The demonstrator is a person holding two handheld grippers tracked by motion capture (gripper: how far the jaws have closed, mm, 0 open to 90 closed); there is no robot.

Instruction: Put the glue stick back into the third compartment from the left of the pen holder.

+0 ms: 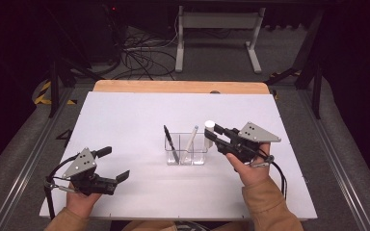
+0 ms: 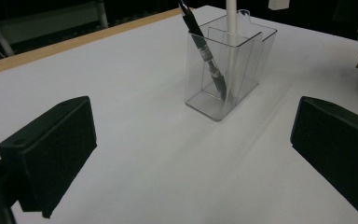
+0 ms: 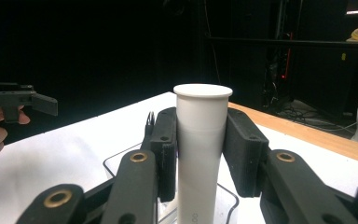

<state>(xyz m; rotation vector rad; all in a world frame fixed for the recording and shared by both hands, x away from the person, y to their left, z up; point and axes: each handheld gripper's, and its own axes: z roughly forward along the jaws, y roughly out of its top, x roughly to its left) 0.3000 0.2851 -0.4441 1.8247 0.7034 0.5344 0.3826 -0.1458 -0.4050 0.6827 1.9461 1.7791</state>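
The white tube [image 3: 201, 140] stands upright, its long axis vertical, pinched on both sides by the right gripper [image 1: 213, 133] just above the right end of the clear holder [image 1: 186, 149]. In the holder lean 1 black pen [image 1: 170, 142] and 1 white pen [image 1: 191, 138]. Well left of the holder, the left gripper [image 1: 114, 164] hangs wide open and empty over bare white table [image 1: 125, 120].

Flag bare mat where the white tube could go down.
Free: mat between the wooden edge and clear holder; also the strip below the holder. Crowded: right tool with the white tube beside the holder.
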